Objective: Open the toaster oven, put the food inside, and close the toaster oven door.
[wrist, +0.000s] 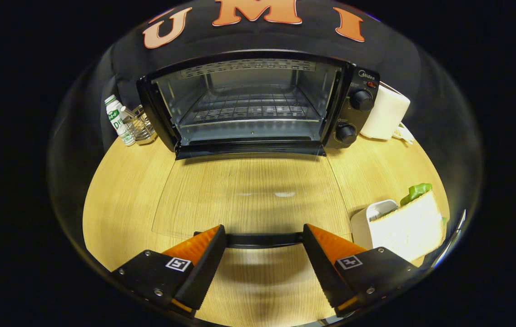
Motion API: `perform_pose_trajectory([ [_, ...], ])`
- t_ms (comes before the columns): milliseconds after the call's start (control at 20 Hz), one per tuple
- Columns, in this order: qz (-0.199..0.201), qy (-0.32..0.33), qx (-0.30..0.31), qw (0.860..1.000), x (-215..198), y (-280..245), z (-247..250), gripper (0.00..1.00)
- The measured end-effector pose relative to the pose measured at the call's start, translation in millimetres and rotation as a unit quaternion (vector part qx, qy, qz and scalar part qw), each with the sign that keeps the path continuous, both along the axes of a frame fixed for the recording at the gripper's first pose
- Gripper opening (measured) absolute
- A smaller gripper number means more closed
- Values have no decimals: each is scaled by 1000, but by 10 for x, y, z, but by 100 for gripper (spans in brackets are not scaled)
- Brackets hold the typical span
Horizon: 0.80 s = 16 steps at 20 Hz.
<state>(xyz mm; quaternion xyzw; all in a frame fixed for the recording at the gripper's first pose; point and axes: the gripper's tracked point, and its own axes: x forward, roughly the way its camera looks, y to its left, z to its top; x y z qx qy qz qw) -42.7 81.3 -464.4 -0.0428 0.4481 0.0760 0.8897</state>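
Toaster oven at desk's far edge, glass door dropped flat, wire rack bare. Gripper jaws released, spread wide, straddling door handle without pressing it. Sandwich with lettuce upright in white holder near desk's right edge.

The handle of the oven door runs between the fingers of the gripper; both its ends are hidden behind the spread fingertips, and whether they touch it cannot be told. Right of the oven, a white box is partly hidden by the oven's knob panel. Left of the oven, a wire rack is partly covered by its side, and what it holds is too small to tell. The sandwich, right of the handle, is cut off at its lower corner and hides part of a white holder.
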Motion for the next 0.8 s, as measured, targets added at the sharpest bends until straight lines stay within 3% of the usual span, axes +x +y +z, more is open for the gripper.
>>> perform_pose_trajectory([
  [350, 9, -8, 9, 1000, 16, 25, 0, 100],
  [550, 5, 0, 77, 997, 26, 11, 261, 99],
  [800, 19, -9, 85, 996, 171, -574, 784, 99],
])
